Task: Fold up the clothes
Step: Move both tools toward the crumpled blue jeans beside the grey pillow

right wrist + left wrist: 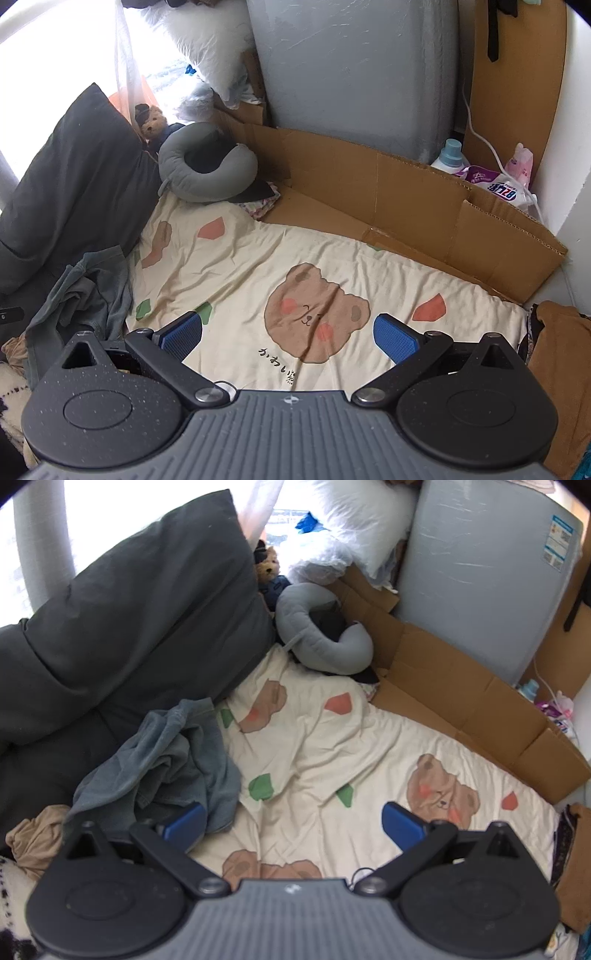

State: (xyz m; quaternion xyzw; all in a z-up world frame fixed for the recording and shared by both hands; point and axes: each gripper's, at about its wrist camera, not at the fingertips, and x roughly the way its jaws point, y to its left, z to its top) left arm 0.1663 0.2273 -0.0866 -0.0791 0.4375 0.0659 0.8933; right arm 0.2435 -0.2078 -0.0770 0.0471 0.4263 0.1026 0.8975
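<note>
A crumpled grey-blue garment (162,760) lies in a heap at the left of the cream bear-print sheet (332,746); the right wrist view shows the same garment (85,291) at its left edge. A tan piece of clothing (35,838) is bunched beside it, lower left. My left gripper (293,827) hovers open above the sheet, its left blue pad next to the garment's lower edge, nothing between the fingers. My right gripper (288,338) is open too, over the printed bear face (314,314), holding nothing.
A dark grey duvet (129,627) is piled at the left. A grey neck pillow (317,627) and a teddy bear (267,568) sit at the far end. Flattened cardboard (388,199) lines the right side, with a detergent bottle (450,155) behind. A brown garment (557,350) lies at right.
</note>
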